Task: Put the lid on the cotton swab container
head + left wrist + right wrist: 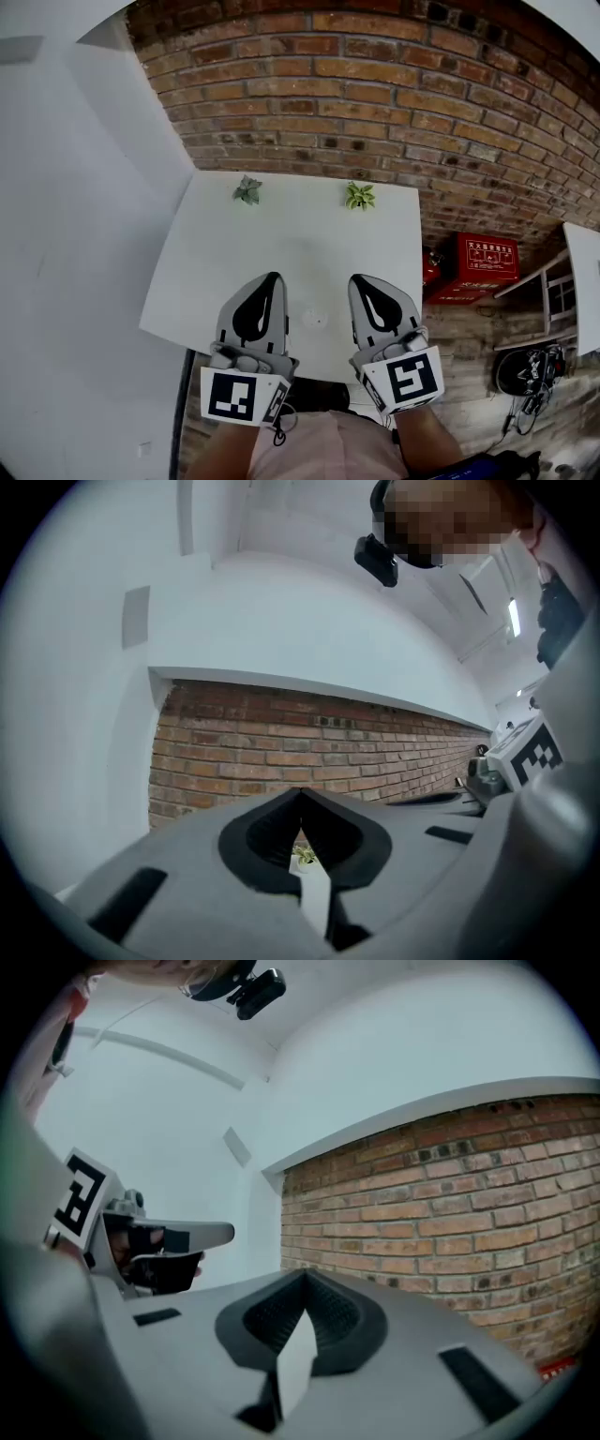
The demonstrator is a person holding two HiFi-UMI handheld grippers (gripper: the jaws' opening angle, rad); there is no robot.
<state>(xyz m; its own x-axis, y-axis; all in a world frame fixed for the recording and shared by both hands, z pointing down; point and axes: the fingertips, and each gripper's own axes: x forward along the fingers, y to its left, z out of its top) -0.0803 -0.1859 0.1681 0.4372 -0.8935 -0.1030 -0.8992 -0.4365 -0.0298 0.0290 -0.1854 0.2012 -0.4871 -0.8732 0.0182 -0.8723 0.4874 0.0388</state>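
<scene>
One cotton swab container (314,320) shows in the head view as a faint, pale round shape on the white tabletop (281,239). It lies in the gap between the two grippers, nearer the person than their tips and close to the tabletop's near edge. It is in neither pair of jaws, and it is too washed out to tell whether a lid sits on it.

The left gripper (274,277) has its jaws pressed together with nothing between them. In its own view the dark pads meet at a point, and only a sliver of tabletop and a plant shows behind them. The right gripper (357,279) is the same, jaws pressed together on nothing, pointing toward the brick wall (394,84).

By count there are two grippers, side by side, one container and one tabletop. There are two small potted plants (one greyish (247,190), one brighter green (359,195)) at the tabletop's far edge, well apart from the container.
</scene>
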